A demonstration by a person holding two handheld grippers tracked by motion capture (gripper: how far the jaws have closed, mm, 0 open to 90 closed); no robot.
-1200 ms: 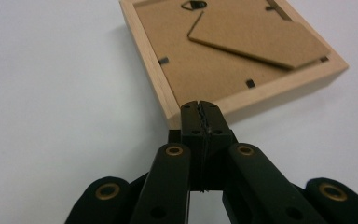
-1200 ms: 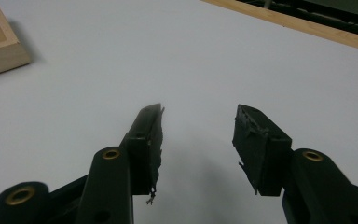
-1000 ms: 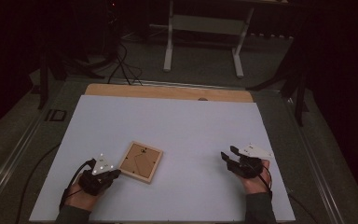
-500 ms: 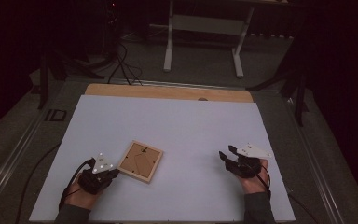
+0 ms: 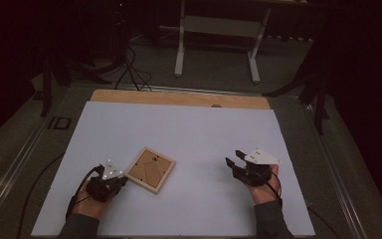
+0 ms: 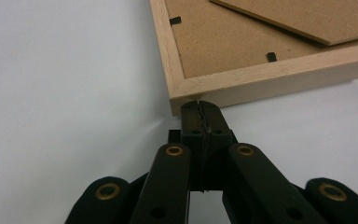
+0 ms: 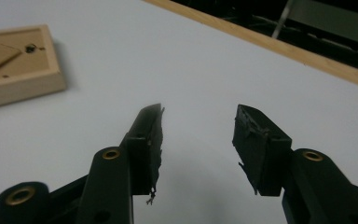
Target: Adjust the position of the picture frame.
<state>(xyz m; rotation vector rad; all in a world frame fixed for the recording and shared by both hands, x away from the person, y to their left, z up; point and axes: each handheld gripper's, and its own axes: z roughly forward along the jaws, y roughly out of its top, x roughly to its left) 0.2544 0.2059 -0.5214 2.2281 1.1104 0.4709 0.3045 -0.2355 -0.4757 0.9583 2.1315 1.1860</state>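
Note:
A light wooden picture frame (image 5: pixel 150 170) lies back side up on the white table (image 5: pixel 189 129), left of the middle near the front. Its brown backing board and small black clips show in the left gripper view (image 6: pixel 261 56). My left gripper (image 5: pixel 124 179) is shut with nothing between its jaws, and its tips (image 6: pixel 200 106) touch the frame's near corner. My right gripper (image 5: pixel 234 159) hovers over bare table at the right, pointing left toward the frame. Its jaws stand open and empty (image 7: pixel 198 126), with the frame (image 7: pixel 14 70) some way off.
A wooden strip (image 5: pixel 179 98) borders the table's far edge. Beyond it on the dark floor stand a white metal stand (image 5: pixel 214 30) and black cables (image 5: pixel 129 64). A cable (image 5: pixel 35 199) trails off the table's left side.
My right gripper has shifted slightly left and up, jaws still open. The left gripper and the frame have stayed where they were.

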